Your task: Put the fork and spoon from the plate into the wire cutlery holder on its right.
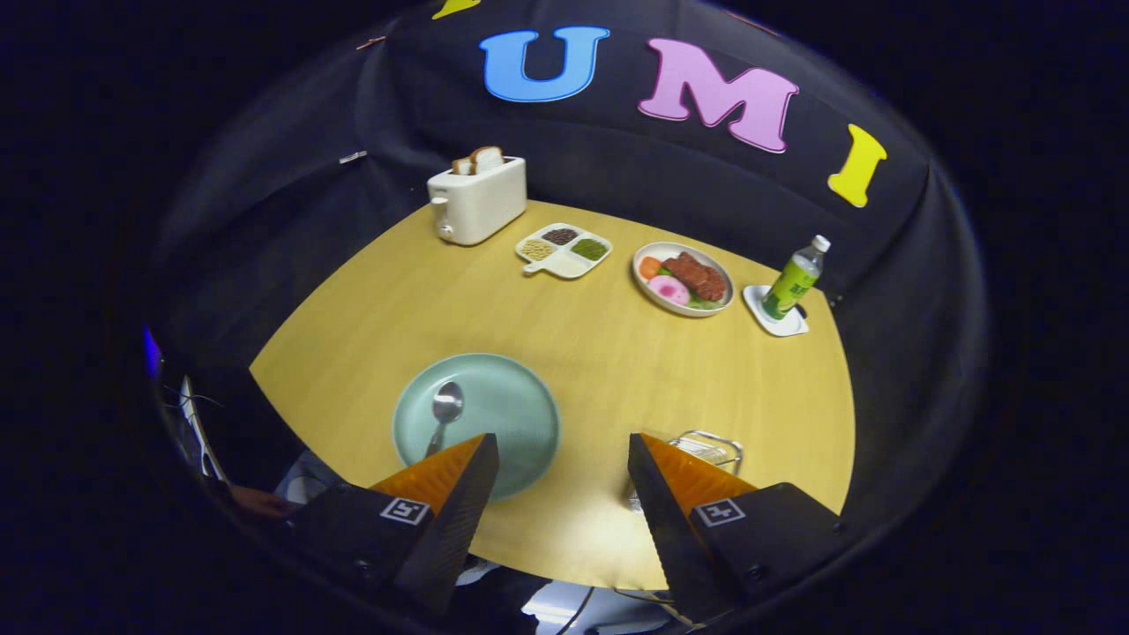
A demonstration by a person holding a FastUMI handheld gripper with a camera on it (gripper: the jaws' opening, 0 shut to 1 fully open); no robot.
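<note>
Spoon (444,413) is lying on the green plate (516,410) near the table's (600,353) front edge, handle running under the left finger; no fork is visible on the plate, so spoon step is likely in hand. Gripper (563,459) is hovering above the table with fingers spread wide, holding nothing. Wire cutlery holder (710,448) is sitting right of the plate, partly behind the right finger. Next move is calling for dropping left onto the spoon handle
</note>
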